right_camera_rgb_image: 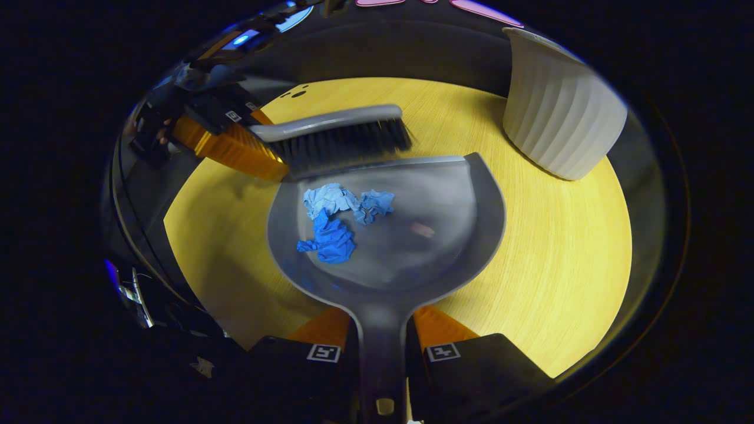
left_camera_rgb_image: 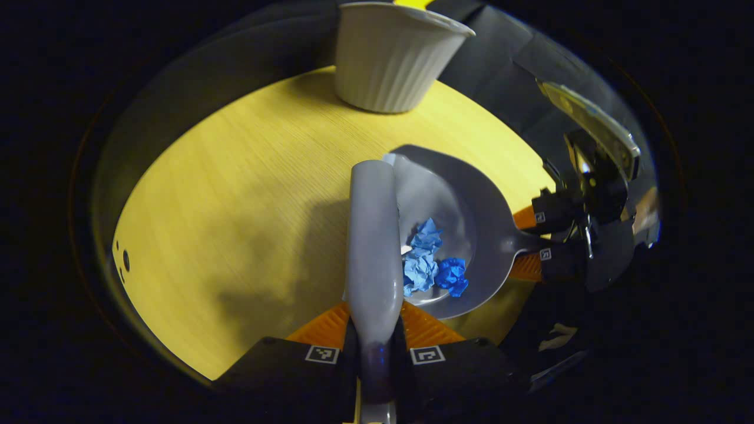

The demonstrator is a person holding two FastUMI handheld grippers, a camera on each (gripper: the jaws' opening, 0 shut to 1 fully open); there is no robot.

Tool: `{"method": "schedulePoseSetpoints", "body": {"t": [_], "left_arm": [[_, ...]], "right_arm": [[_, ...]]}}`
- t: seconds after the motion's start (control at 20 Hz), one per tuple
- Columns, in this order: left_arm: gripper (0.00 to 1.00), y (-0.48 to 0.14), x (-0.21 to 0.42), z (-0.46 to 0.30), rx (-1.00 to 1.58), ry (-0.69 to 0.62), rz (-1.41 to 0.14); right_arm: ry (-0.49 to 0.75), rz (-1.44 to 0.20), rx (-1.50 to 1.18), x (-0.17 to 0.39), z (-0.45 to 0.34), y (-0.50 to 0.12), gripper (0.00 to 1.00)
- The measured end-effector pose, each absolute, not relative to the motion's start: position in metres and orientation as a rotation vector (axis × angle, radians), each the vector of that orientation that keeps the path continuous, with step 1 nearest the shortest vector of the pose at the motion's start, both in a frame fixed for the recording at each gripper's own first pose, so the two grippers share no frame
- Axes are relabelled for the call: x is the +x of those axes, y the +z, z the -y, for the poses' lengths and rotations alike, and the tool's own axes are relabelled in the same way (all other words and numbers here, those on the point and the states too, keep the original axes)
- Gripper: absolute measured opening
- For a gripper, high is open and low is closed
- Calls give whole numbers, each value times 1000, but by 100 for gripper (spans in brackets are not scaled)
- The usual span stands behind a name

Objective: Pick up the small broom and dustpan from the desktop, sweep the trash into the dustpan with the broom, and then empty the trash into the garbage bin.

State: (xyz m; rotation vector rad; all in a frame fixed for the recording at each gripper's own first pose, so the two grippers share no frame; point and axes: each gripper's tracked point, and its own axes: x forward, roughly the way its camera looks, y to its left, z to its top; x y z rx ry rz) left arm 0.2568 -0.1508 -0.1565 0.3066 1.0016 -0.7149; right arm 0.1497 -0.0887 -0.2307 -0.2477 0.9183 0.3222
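The left hand-held gripper is clamping the broom by its handle, both fingers pressing in on it, and the right hand-held gripper is doing the same with the dustpan handle, jaws nearly closed around that narrow stem. The crumpled blue paper is sitting inside the pan, toward its left side and fairly close to the open lip where the bristles are hovering. That is the worry here: the scraps are lying loose, so if the pan is tipping forward or swinging fast on the way to the bin, they could be sliding straight back out onto the desk. The bin is standing at the far edge of the desk, near the pan, so a clumsy lift risks knocking it over. The broom head is also crowding the pan's mouth; dragging it back carelessly could be flicking paper out.
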Motion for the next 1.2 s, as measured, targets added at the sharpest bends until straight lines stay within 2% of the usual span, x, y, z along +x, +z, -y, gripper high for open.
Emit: {"method": "schedulePoseSetpoints", "body": {"t": [0.3,0.45,0.5,0.55,0.6,0.7,0.8,0.85,0.9,0.95,1.1,1.15,1.2], "left_arm": [[30,-135,266,104,143,-542,-831],[29,-153,260,76,64,-472,-811],[32,-165,258,68,41,-453,-808],[29,-178,257,60,14,-438,-807],[32,-191,255,51,-12,-417,-814],[29,-205,248,31,-54,-373,-840],[32,-216,232,20,-72,-349,-856],[29,-219,226,18,-71,-340,-862],[33,-224,221,16,-66,-333,-869],[29,-229,218,15,-59,-331,-873],[29,-233,215,20,-58,-340,-881],[33,-233,215,23,-64,-348,-882],[29,-232,214,26,-63,-354,-882]], "right_arm": [[280,-926,-265,142,100,-217,38],[257,-906,-312,141,105,-201,38],[248,-899,-335,143,105,-200,38],[239,-890,-353,143,105,-195,38],[233,-882,-364,144,105,-192,38],[211,-862,-358,145,104,-189,38],[193,-848,-316,143,100,-197,38],[190,-844,-292,142,100,-199,38],[192,-835,-264,141,98,-199,38],[196,-821,-234,142,97,-200,38],[191,-783,-181,143,95,-205,38],[187,-769,-170,143,95,-203,38],[183,-755,-159,145,94,-202,38]]}}
